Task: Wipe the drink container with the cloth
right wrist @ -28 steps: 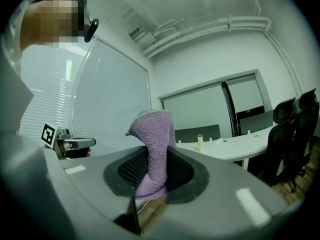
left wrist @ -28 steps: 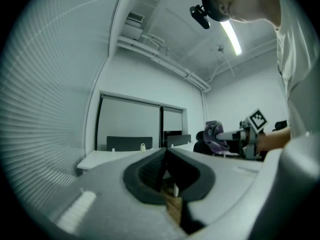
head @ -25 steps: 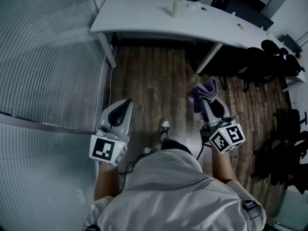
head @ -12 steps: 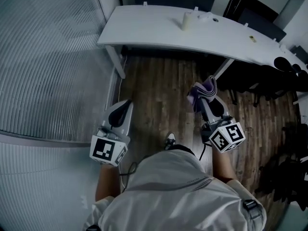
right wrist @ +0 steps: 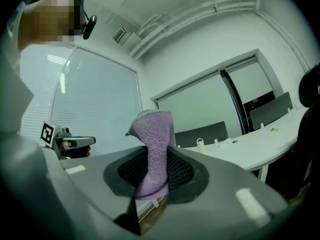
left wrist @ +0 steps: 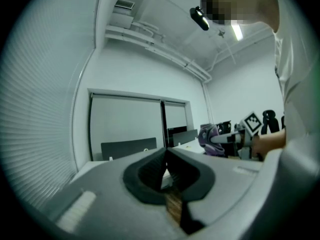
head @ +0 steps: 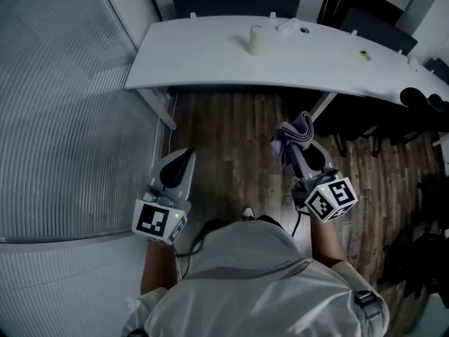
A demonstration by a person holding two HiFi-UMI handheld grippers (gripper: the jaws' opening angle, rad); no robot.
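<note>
A ribbed, frosted glass wall [head: 56, 118] is running down the left side of the room; beside it a dark wooden plank floor [head: 231, 139] is stretching up to a long white table [head: 210, 58], which is standing across the far end; a dark chair back [head: 235, 2] is showing behind the table, and black office chairs [head: 421, 104] are crowding the right edge.

A person in a white shirt [head: 259, 279] is standing on the floor well short of the table, holding both tools out level ahead; the grey left gripper [head: 184, 153] is pointing forward with its jaws pressed together and nothing between them [left wrist: 166, 160]; the grey right gripper [head: 298, 144] is pinching a fluffy purple cloth [head: 295, 127], which is sticking up in a folded tuft above the dark pads [right wrist: 155, 129].

The drink container, a pale cylindrical bottle [head: 257, 41], is standing upright on the table top near its back edge, well apart from both tools; in the right gripper view it is appearing small [right wrist: 200, 145], just right of the cloth.
</note>
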